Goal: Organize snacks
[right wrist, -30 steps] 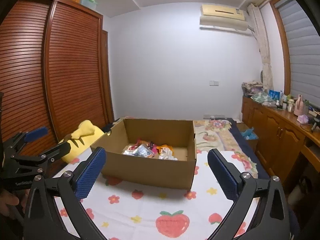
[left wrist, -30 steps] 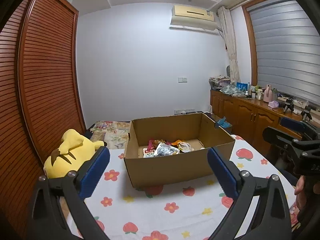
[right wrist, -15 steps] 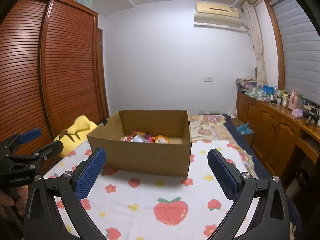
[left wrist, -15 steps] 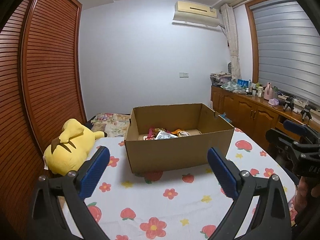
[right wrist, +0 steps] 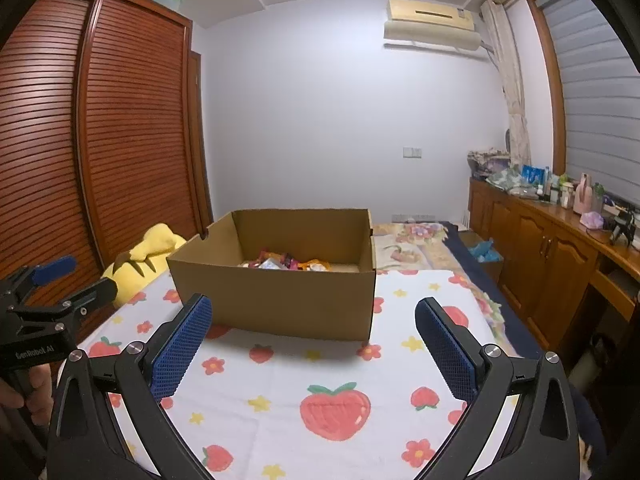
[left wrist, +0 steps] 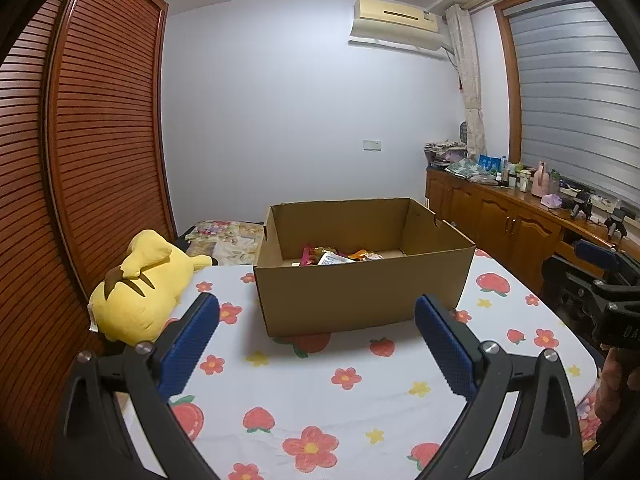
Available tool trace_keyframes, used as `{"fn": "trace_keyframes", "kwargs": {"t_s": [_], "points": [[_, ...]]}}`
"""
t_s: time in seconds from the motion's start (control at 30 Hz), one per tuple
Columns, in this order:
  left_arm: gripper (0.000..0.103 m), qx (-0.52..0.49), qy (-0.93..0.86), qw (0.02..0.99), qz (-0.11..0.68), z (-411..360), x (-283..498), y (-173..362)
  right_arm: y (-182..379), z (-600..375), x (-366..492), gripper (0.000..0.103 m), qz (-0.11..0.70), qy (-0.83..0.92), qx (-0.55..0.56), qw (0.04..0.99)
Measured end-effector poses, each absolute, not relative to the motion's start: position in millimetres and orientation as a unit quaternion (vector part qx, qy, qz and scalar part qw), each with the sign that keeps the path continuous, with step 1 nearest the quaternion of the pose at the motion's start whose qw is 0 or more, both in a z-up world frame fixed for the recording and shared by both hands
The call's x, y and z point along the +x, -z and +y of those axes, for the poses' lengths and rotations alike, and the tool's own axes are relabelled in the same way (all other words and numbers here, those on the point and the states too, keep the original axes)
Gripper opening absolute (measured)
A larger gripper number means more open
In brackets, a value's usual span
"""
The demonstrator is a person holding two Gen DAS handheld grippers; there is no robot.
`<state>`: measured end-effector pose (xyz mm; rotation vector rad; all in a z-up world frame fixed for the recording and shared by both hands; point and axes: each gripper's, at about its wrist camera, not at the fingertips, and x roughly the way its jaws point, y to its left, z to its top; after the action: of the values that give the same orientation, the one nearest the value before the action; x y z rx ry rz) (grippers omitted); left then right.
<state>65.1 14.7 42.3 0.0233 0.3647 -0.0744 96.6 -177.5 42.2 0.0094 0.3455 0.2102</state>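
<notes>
Your left hand-held gripper [left wrist: 316, 334] hangs released, its blue pads spread wide with nothing between them, above the strawberry-and-flower cloth [left wrist: 320, 392] covering the counter. Your right hand-held gripper [right wrist: 312, 334] is likewise released and empty over the same cloth.

In the left wrist view the cardboard box [left wrist: 360, 292] sits on the cloth at 12 o'clock from the pads, well apart from them, open at the top. The snacks [left wrist: 340, 256] lie in a loose heap on its floor, toward the far wall; you can make out red, orange and silvery wrappers, though the near wall hides most of them and I cannot tell how many there are. In the right wrist view the box stands at about 11 o'clock.

A yellow plush toy [left wrist: 140, 288] lies at 10 o'clock in the left view, just beside the box's left side, against the slatted wooden wardrobe [left wrist: 80, 160]. At 2 o'clock a wooden cabinet [left wrist: 500, 220] runs along the window wall, its top crowded with bottles and small items. An air conditioner [left wrist: 394, 20] is mounted high on the far wall.
</notes>
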Motion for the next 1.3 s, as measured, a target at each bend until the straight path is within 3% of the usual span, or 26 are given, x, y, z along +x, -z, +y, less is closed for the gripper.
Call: {"fn": "trace_keyframes", "kwargs": {"t_s": [1.3], "points": [[0.099,0.022,0.038,0.982,0.182,12.7,61.5,-40.1,-39.6,-179.9,97.1,0.103,0.171,-0.101,0.004,0.980]]}}
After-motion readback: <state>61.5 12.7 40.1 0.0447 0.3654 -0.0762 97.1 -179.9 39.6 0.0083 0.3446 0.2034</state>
